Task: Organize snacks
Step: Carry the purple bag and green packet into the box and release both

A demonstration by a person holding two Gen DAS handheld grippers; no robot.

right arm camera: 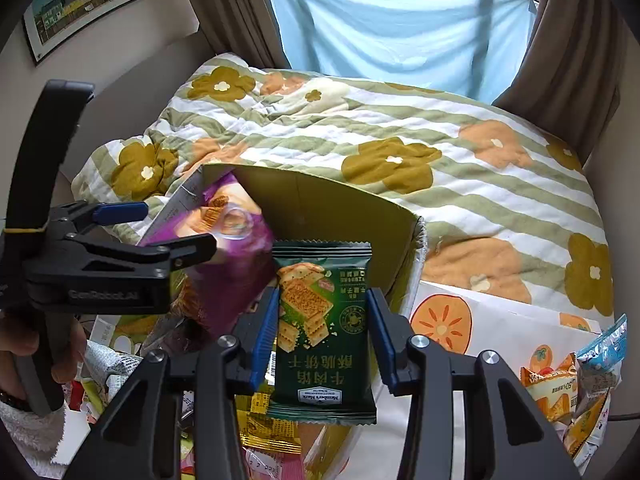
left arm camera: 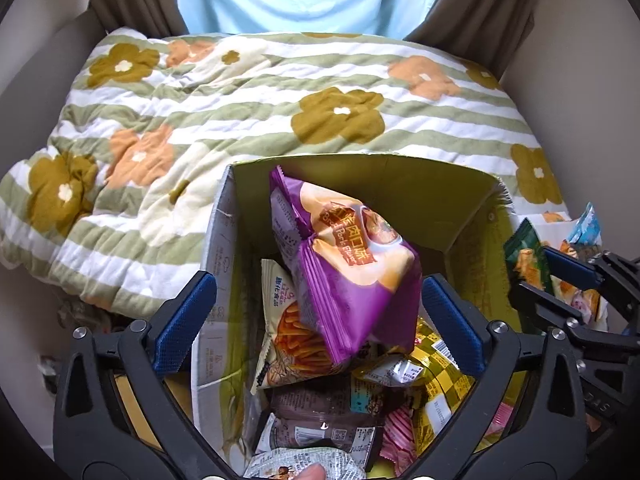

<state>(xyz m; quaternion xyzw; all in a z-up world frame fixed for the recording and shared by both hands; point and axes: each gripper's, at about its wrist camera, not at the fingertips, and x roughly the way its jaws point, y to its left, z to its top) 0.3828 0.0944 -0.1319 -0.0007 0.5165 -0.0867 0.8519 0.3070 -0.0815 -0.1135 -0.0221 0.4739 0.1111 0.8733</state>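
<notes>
One purple snack bag [left arm camera: 344, 272], puffy, crimped edges, orange label w/ text

Tilted purple packet [left arm camera: 344, 276] over snack-filled box [left arm camera: 400, 184]

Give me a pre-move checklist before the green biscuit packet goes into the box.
1. Right tongs shut on green biscuit packet: ok.
2. Left tongs open, pads off the purple snack bag: ok.
3. Purple snack bag settled in the cardboard box: cannot tell; it sits tilted on other packets.
4. Free room in the box for the packet: cannot tell; the near end is piled high.
5. Left tongs out of the right tongs' path: not ok; they hang over the box.
</notes>
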